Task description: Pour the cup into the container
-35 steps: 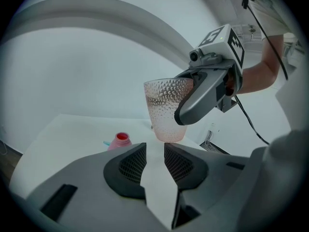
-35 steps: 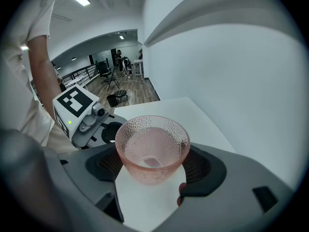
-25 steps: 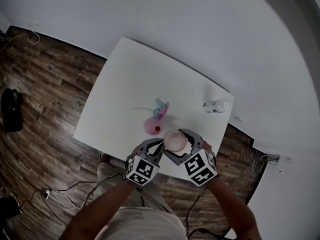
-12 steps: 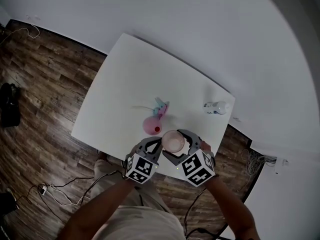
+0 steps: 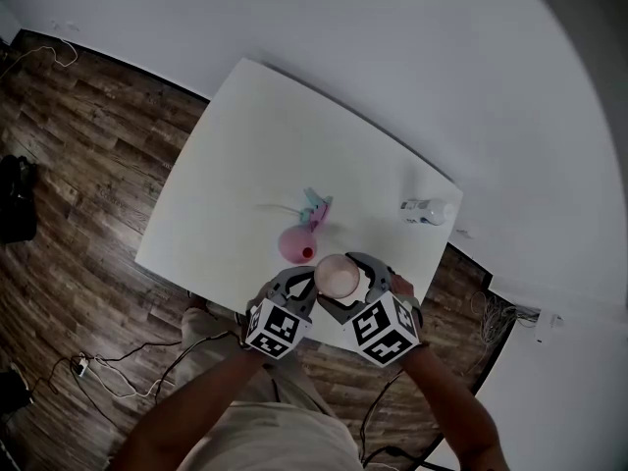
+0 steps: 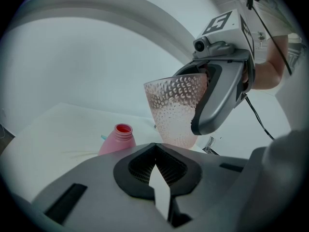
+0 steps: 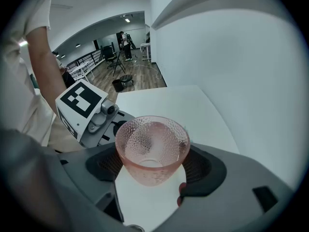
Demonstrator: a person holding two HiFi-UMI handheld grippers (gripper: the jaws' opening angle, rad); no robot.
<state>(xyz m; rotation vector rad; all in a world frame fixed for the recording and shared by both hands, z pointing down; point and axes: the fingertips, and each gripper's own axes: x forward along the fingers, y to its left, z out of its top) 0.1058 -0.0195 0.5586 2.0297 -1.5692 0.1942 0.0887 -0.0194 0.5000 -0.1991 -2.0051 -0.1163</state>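
Closest in, the left gripper point(image 6: 157, 167) is seen clenched tight, and nothing is held in it. Just beside it, the right gripper point(image 7: 153, 177) is clamped on the cup point(image 7: 150, 149), which is held upright in the air over the near part of the tabletop point(image 5: 245, 155). The cup is pink and see-through, with little bumps all over, so it can likely be gripped without slipping. It looks thin and light, and might be cracked if squeezed too hard. It is best held low on its sides, as now, with the rim left free for pouring. What is inside cannot be made out. Just past the cup, a pink bottle point(image 5: 293, 246) is stood on the tabletop with its small mouth open. A slow, careful tip will probably be needed for so small a hole. Farther off, a white bottle point(image 5: 426, 209) is seen lying near the right edge.
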